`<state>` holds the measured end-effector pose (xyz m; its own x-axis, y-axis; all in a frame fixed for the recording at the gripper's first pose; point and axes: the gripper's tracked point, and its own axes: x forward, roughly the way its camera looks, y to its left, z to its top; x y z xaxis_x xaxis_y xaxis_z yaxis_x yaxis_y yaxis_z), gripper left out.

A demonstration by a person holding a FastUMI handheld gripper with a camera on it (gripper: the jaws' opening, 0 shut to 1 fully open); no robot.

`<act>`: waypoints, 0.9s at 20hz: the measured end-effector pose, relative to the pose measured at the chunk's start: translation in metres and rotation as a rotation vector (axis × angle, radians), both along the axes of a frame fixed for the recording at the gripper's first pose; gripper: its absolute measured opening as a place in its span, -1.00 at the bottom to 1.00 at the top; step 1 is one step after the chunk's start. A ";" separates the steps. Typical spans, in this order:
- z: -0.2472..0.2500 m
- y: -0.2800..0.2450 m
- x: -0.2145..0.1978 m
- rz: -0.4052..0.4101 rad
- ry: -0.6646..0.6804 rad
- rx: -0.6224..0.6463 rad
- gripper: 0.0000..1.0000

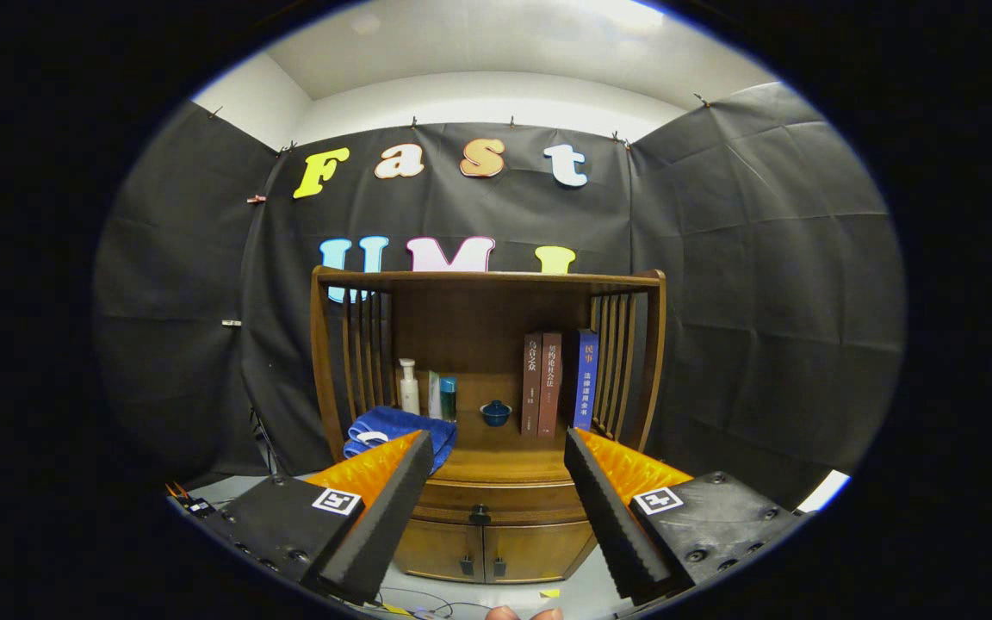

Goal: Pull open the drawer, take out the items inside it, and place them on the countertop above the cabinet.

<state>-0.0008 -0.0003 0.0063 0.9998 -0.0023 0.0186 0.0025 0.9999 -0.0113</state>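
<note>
Ahead of the parted, empty fingers point(489, 499), the curved wooden cabinet point(487, 405) is being faced, its drawer point(496, 501) lying shut beneath the countertop point(496, 456). The small dark knob point(480, 515) should be squared up to before being pinched. Above the drawer, soft blue cloth point(397, 428) is being passed.

Square-marker tags, screwed ribbed jaws

Staged recording booth: black cloth walls point(763, 284) clipped up below a white ceiling enclose a small brown wooden cabinet point(487, 508) dressed with upright books point(558, 383) as a home prop
</note>
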 end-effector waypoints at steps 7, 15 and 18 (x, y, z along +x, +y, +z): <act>-0.040 -0.009 0.007 -0.007 -0.067 0.003 0.98; -0.146 -0.020 0.048 -0.041 0.023 0.045 0.98; -0.179 -0.024 0.071 -0.045 0.044 0.073 0.99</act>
<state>0.0704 -0.0241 -0.1723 0.9985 -0.0467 -0.0275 0.0483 0.9970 0.0609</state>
